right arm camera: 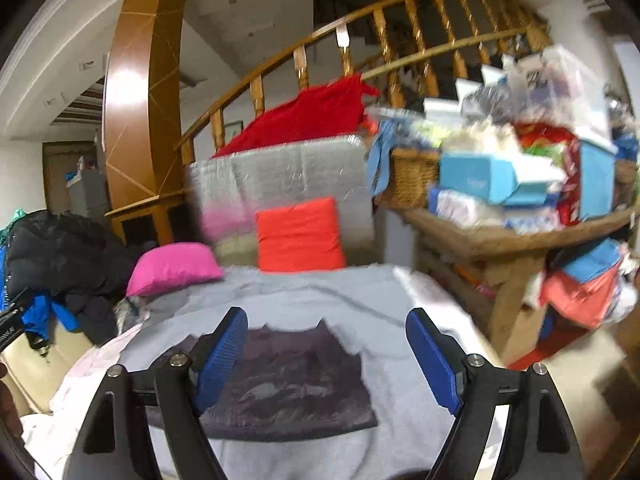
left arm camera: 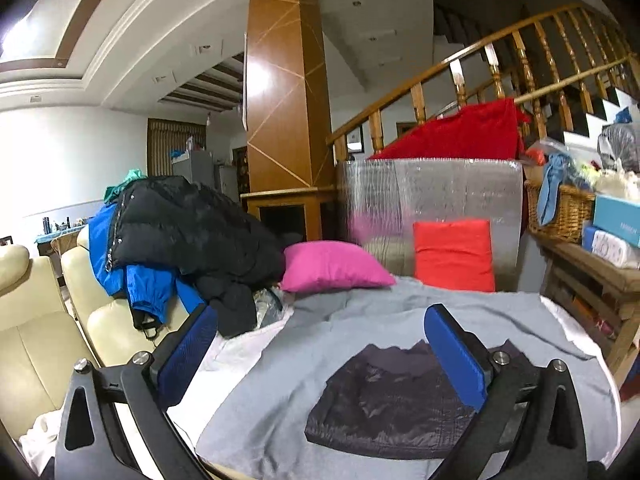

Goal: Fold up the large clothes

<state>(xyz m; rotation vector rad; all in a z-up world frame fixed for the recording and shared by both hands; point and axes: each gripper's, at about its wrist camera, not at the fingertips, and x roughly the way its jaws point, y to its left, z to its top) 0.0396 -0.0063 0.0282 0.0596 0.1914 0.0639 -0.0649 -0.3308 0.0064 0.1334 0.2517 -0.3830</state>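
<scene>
Grey shirt [left arm camera: 360,320] with dark printed panel [left arm camera: 384,400] lies spread flat on white sheet [left arm camera: 224,356], below pink cushion [left arm camera: 332,266] and red cushion [left arm camera: 454,254]. Left gripper [left arm camera: 320,348] jaws wide apart, holding nothing, over shirt. Right gripper [right arm camera: 326,354] jaws also apart, empty, above the print. Black puffer jacket [left arm camera: 188,224] piled on cream sofa [left arm camera: 36,320] at left. Right view blurred.
</scene>
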